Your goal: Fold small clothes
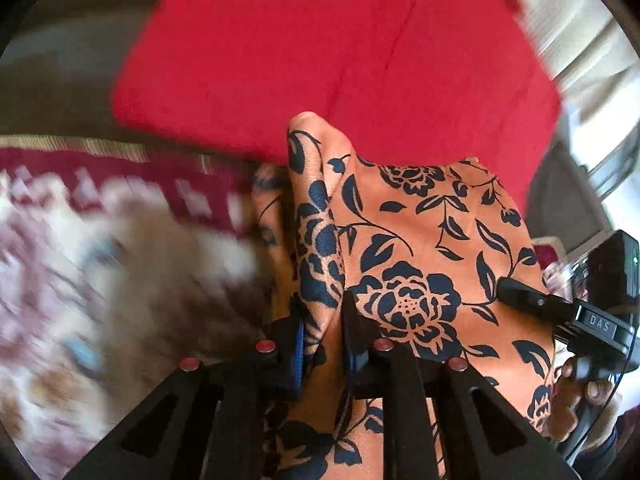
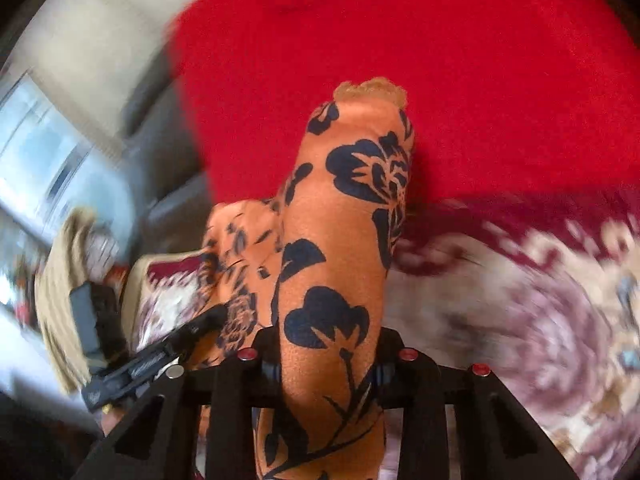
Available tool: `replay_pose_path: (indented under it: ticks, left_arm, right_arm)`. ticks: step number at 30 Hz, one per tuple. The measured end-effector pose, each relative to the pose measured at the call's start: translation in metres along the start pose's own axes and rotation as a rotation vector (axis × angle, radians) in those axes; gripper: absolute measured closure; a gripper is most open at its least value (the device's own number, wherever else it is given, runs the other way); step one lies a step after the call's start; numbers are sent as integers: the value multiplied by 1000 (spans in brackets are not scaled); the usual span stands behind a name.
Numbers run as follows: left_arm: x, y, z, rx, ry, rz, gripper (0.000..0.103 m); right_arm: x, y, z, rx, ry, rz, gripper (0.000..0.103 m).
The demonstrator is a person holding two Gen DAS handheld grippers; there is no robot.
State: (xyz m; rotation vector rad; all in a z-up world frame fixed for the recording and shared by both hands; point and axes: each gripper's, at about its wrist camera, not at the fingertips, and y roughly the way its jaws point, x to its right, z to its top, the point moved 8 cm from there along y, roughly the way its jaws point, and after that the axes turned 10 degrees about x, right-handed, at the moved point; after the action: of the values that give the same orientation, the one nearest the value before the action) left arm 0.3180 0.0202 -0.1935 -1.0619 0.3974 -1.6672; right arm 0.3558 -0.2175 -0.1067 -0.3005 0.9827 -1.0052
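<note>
An orange cloth with dark blue flowers [image 1: 404, 240] hangs lifted between both grippers, above a red cloth surface [image 1: 320, 60]. My left gripper [image 1: 324, 320] is shut on a bunched fold of it. My right gripper [image 2: 326, 344] is shut on another part of the same orange cloth [image 2: 344, 208], which stands up past the fingers, its frayed edge at the top. The right gripper also shows at the right of the left wrist view [image 1: 520, 296], pinching the cloth. The left gripper shows at the lower left of the right wrist view [image 2: 208, 320].
A maroon and cream patterned carpet [image 1: 100, 248] lies below, also seen in the right wrist view [image 2: 520, 300]. The red surface [image 2: 440, 80] fills the far side. A bright window [image 2: 36, 160] and a pale wall are at the left. The surroundings are motion-blurred.
</note>
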Motion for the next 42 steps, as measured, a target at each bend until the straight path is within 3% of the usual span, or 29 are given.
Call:
replay_pose_path:
  ticks: [1, 2, 3, 4, 5, 7, 11, 15, 16, 17, 18, 19, 22, 26, 29, 31, 33, 35, 38, 39, 40, 41, 42]
  left_arm:
    - [-3, 11, -7, -25, 1, 32, 71]
    - [-5, 15, -11, -21, -4, 35, 62]
    - [-8, 13, -9, 1, -8, 40, 59]
    - [-10, 8, -8, 9, -12, 36, 55]
    - [-12, -1, -9, 16, -24, 23, 55]
    - [-17, -13, -11, 25, -47, 12, 55]
    - [-21, -44, -36, 43, -68, -44, 55]
    - [-24, -38, -72, -16, -64, -51, 55]
    - [-23, -37, -78, -20, -62, -48, 54]
    - [-19, -34, -80, -13, -36, -37, 70]
    - [-12, -34, -81, -24, -19, -57, 79]
    - [-8, -36, -80, -23, -9, -41, 82]
    - [12, -55, -79, 3, 10, -61, 85]
    - [41, -60, -83, 28, 35, -107, 84]
    - [36, -34, -108, -45, -9, -42, 73]
    - [33, -43, -103, -16, -16, -55, 67]
    - [19, -61, -108, 1, -30, -60, 59]
    - [7, -76, -108, 26, -73, -60, 52]
    - [-6, -77, -125, -16, -111, -84, 51]
    - [-6, -73, -131, -34, -97, -87, 53]
    - [-3, -72, -137, -38, -65, -84, 77]
    - [4, -71, -144, -52, -29, -108, 88]
    - [10, -76, -146, -41, -3, -92, 89]
  right_arm:
    - [17, 3, -3, -11, 23, -22, 50]
    - [44, 11, -12, -31, 58, -76, 47]
    - [65, 14, -21, -45, 86, -121, 39]
    - [79, 13, -28, -39, 123, -110, 37]
    - [85, 7, -32, -6, 168, -55, 37]
    - [84, -2, -35, 19, 157, -47, 36]
    - [70, -11, -46, -1, 129, 10, 36]
    - [67, -15, -64, -20, 89, -28, 36]
    - [67, -12, -71, -35, 86, -33, 38]
    - [66, -9, -77, -56, 77, -37, 40]
    - [65, -9, -80, -70, 53, -50, 57]
    - [65, -10, -80, -89, 25, -64, 66]
    - [54, -15, -64, -89, -23, -78, 73]
    - [49, -57, -42, -1, -63, -90, 73]
    - [90, -55, -58, -45, 31, -122, 63]
    - [120, -46, -76, -56, 149, -89, 41]
    - [124, -54, -78, -26, 194, -46, 40]
    - [123, -58, -75, -8, 161, -50, 36]
    - [120, -60, -67, 7, 163, -17, 36]
    - [116, -56, -66, 4, 165, -15, 36]
    - [116, -51, -67, -7, 160, -22, 42]
    - [114, -44, -70, -28, 132, -32, 52]
    - [108, -43, -77, -32, 112, -40, 64]
